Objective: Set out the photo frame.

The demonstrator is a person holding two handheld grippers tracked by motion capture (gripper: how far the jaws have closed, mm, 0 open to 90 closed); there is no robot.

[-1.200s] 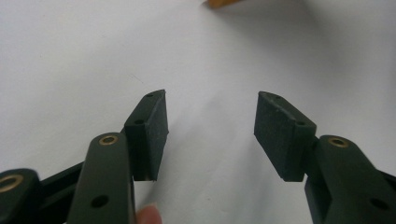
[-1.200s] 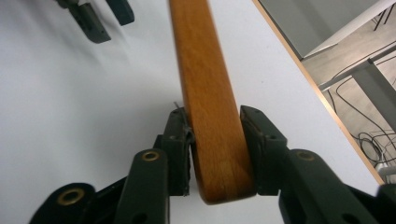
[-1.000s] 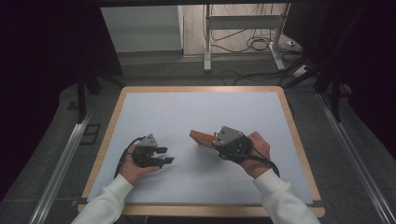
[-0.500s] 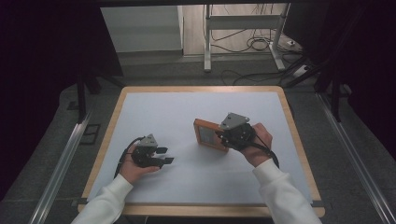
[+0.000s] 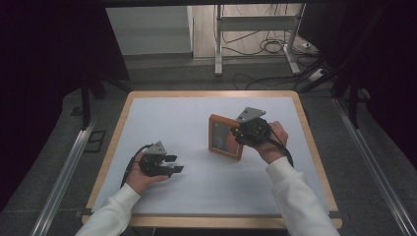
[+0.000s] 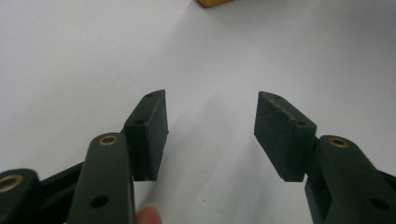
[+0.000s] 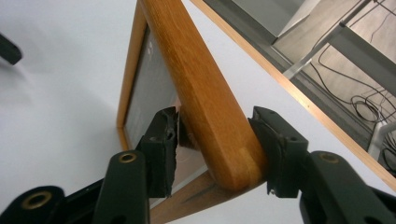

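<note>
Standing up on the white table [image 5: 162,123], the wooden frame [image 5: 224,137] sits between the right gripper's [image 5: 242,135] just-opening jaws. The left gripper [image 5: 173,163] rests wide apart, holding nothing.

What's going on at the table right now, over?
Right gripper straddles the wooden frame's edge, jaws just been opening, frame between them. Left gripper open, nothing in it, low over the white table. Nothing in the way.

Table [image 5: 162,118] evenly lit from above, surroundings dark; soft shadows; gripper views sharp, slightly soft at edges.
</note>
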